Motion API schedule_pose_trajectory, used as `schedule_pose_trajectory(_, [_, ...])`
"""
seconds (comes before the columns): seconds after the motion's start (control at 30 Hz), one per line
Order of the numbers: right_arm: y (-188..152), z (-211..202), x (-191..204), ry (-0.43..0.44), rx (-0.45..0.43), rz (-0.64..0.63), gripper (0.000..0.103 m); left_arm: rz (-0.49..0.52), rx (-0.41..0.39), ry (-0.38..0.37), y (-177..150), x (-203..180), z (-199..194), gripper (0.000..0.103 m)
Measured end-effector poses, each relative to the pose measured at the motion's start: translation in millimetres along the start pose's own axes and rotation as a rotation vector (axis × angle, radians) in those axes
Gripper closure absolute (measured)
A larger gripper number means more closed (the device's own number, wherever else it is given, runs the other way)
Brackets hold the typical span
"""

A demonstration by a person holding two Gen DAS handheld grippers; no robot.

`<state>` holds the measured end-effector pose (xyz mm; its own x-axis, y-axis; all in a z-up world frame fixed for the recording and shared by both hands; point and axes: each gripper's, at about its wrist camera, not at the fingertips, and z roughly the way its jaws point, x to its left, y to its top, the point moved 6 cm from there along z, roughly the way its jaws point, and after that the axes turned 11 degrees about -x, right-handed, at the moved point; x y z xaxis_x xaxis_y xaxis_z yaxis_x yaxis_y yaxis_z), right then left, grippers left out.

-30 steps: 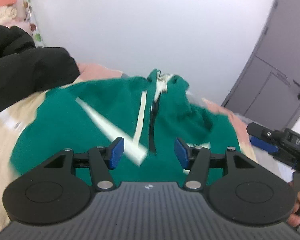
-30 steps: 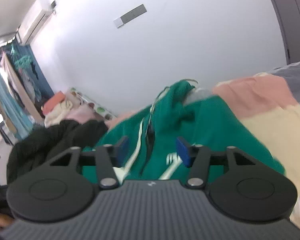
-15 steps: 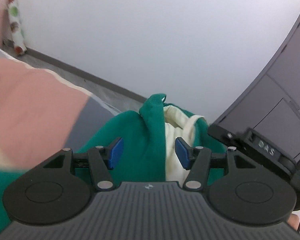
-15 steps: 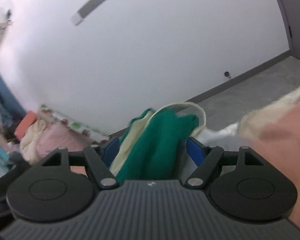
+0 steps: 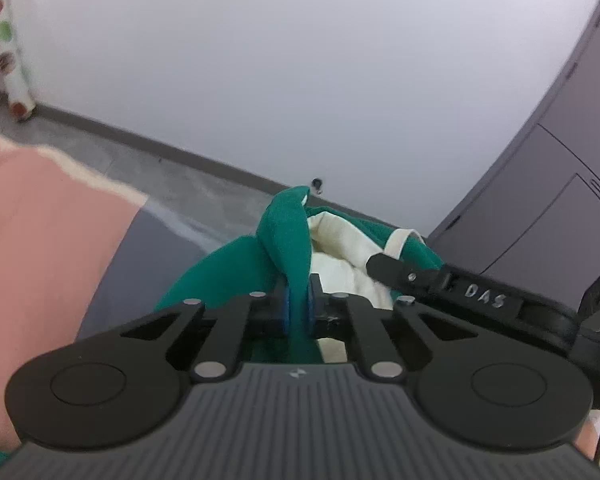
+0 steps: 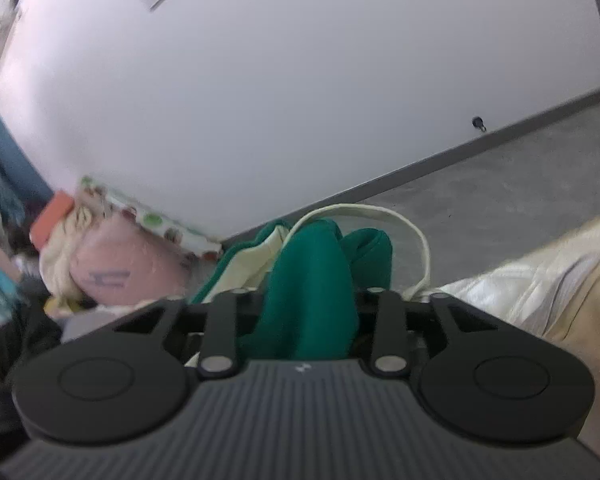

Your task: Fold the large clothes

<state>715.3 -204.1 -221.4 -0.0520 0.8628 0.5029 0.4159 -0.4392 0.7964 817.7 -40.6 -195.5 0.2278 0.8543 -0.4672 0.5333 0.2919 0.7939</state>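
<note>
A green hooded jacket with cream lining (image 5: 288, 236) lies bunched on the bed with a pink and cream patchwork cover (image 5: 40, 248). Relative to the jacket, the left gripper (image 5: 298, 312) sits just in front with a fold between its jaws; the right gripper (image 5: 452, 284) reaches in from the right, touching it. Behind the jacket runs the grey floor (image 5: 172, 184), then the white wall (image 5: 300, 80); the grey wardrobe (image 5: 548, 200) stands right.

In the right wrist view, another jacket fold (image 6: 312, 280) fills the right gripper's (image 6: 308, 312) jaws, and the pile of folded pink and cream bedding (image 6: 100, 264) lies left.

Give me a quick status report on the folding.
Left gripper shut on green jacket. Right gripper shut on it too. Nothing blocking.
</note>
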Motion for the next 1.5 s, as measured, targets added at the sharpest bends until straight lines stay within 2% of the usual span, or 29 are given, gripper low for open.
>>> schedule_pose_trajectory(0.2, [30,-41,35,0.076,-0.071,-0.137,0.080,0.038,-0.029,-0.022,27,-9,-50,0.095])
schedule_pose_trajectory(0.37, [44,-111,71,0.182,-0.182,-0.252,0.081,0.076,-0.114,-0.052,25,-23,-129,0.095])
schedule_pose_trajectory(0.5, [31,-189,96,0.260,-0.277,-0.333,0.081,0.035,-0.179,-0.077,10,-31,-210,0.095])
schedule_pose_trajectory(0.6, [14,-250,121,0.294,-0.332,-0.454,0.082,0.027,-0.201,-0.085,-10,-40,-269,0.095])
schedule_pose_trajectory(0.77, [-23,-342,156,0.344,-0.376,-0.633,0.082,0.036,-0.227,-0.068,-56,-46,-362,0.095])
schedule_pose_trajectory(0.9, [-68,-394,165,0.365,-0.351,-0.711,0.082,0.042,-0.205,-0.042,-120,-48,-417,0.095])
schedule_pose_trajectory(1.0, [-101,-417,165,0.363,-0.302,-0.717,0.082,-0.044,-0.177,-0.027,-156,-38,-442,0.095])
schedule_pose_trajectory(1.2, [-155,-428,155,0.266,-0.137,-0.678,0.082,-0.080,-0.156,0.034,-217,-18,-468,0.095])
schedule_pose_trajectory(1.27, [-167,-430,150,0.262,-0.080,-0.623,0.082,-0.080,-0.155,0.037,-226,-17,-460,0.095])
schedule_pose_trajectory(1.37, [-175,-430,145,0.248,-0.028,-0.634,0.080,-0.062,-0.142,0.035,-231,-7,-458,0.094])
schedule_pose_trajectory(1.47, [-172,-437,143,0.246,-0.006,-0.579,0.077,-0.039,-0.137,0.027,-227,-6,-461,0.087])
schedule_pose_trajectory(1.5, [-171,-439,143,0.247,-0.003,-0.555,0.073,-0.030,-0.138,0.023,-229,-3,-467,0.086])
